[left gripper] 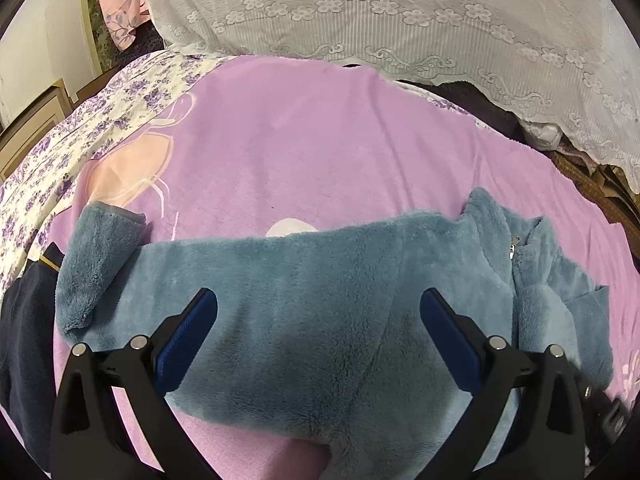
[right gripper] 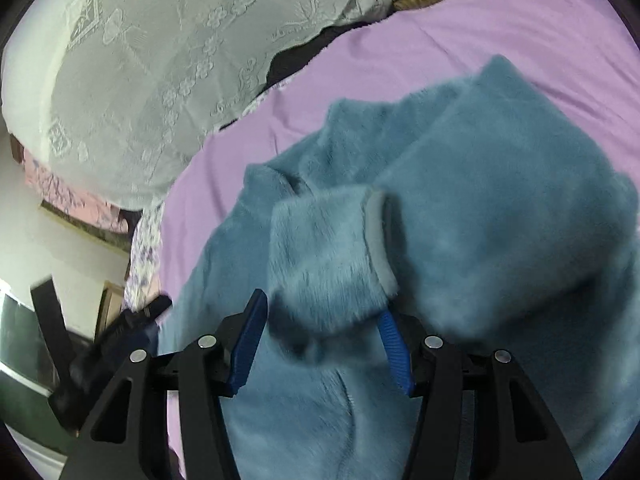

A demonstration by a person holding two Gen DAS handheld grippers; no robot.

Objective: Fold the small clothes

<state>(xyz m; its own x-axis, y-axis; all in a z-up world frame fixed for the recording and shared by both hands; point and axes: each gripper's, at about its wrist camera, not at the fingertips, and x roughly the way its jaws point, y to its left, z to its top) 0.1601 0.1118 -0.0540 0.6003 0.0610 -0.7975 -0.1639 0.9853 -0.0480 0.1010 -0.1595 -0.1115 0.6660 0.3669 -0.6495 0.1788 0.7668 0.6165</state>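
The fluffy blue-grey fleece zip jacket (left gripper: 304, 280) lies spread on the lilac plush blanket (left gripper: 304, 140), its long axis running across in front of the left gripper (left gripper: 318, 308), which hovers wide open and empty above the body. The right gripper (right gripper: 320, 320) is nearer the work: its jaws stand apart around the grey-trimmed sleeve cuff (right gripper: 332, 248), folded inward over the chest, and appear not to clamp it.

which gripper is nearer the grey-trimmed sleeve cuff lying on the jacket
Right. The right gripper has that cuff between its open pads; the left gripper hangs open over the jacket's body.

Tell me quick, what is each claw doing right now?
Left gripper: open, empty, over the blue fleece jacket.
Right gripper: open, the sleeve cuff loose between its fingers.
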